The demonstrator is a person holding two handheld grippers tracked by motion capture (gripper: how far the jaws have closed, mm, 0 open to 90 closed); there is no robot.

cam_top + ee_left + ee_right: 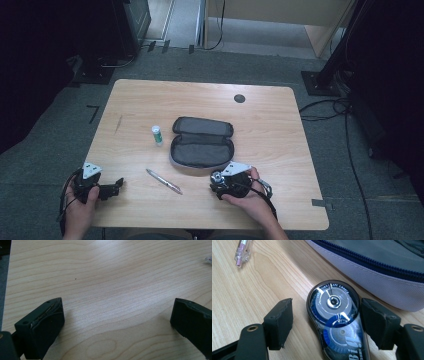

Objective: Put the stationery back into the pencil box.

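Observation:
A clear blue correction tape dispenser (pixel 334 322) lies on the wooden table (pixel 270 130), just in front of the open grey pencil case (pixel 202 142). My right gripper (pixel 327 315) straddles it. One pad (pixel 374 322) rests against its side, while the other pad (pixel 280 322) stands off with a gap, so the gripper is open. In the high view the right gripper (pixel 220 181) sits at the case's near edge with the dispenser (pixel 217 176) at its tips. Near the table's front left, my left gripper (pixel 119 186) is open over bare wood, and the left gripper (pixel 117 310) has nothing between its jaws.
A pen (pixel 164 181) lies slanted between the two grippers, and the pen (pixel 243 251) also shows beyond the right gripper. A white glue stick (pixel 157 135) lies left of the case. A round grommet (pixel 239 98) sits at the table's back.

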